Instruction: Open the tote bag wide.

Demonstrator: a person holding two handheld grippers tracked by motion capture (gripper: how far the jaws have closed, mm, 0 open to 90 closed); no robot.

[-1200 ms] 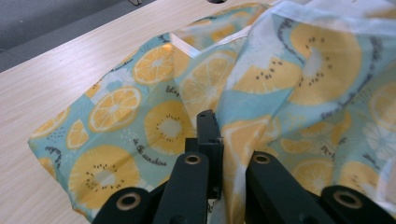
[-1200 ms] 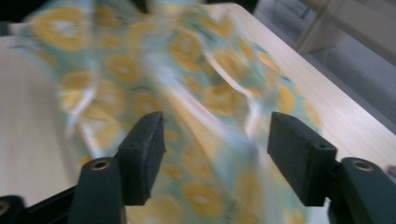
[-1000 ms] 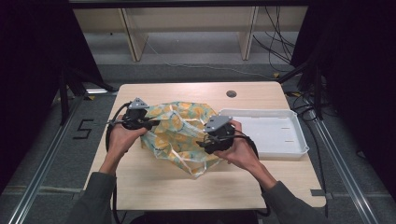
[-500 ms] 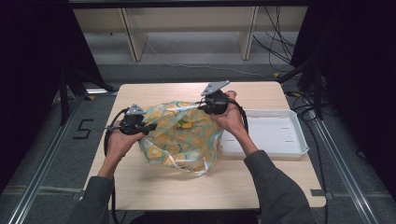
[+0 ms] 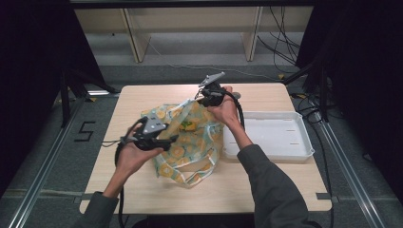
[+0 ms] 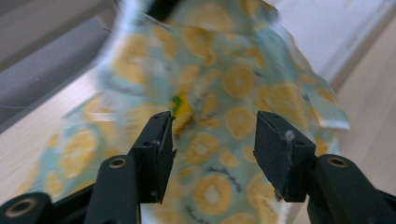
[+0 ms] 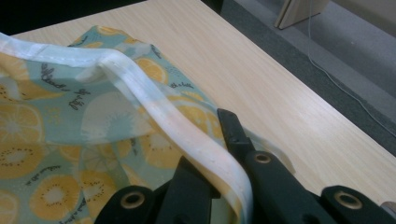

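Observation:
A pale blue bag [image 5: 190,142] printed with yellow citrus slices lies in the middle of the wooden table [image 5: 142,97]. My right gripper [image 5: 199,99] hovers over the bag's far side, shut on its white strap [image 7: 154,112], which it holds lifted and taut. In the right gripper view the strap runs between the closed jaws of this gripper [image 7: 219,140]. My left gripper [image 5: 172,139] is at the bag's near left side. Its jaws have just been opening and stand apart with nothing pinched, the bag [image 6: 233,79] blurred just beyond the gripper [image 6: 212,128]. A small yellow-green item [image 5: 187,126] shows in the bag's mouth.
A white shallow tray [image 5: 285,137] lies at the right of the table, touching the bag's right side. Bare tabletop lies along the near edge and at the far left. Wooden shelf legs [image 5: 135,40] and cables stand on the floor behind the table.
The right gripper went from the bag's near right corner to its far side and rose with the strap. The left gripper let go of the bag's left edge, opened and shifted nearer and rightward.

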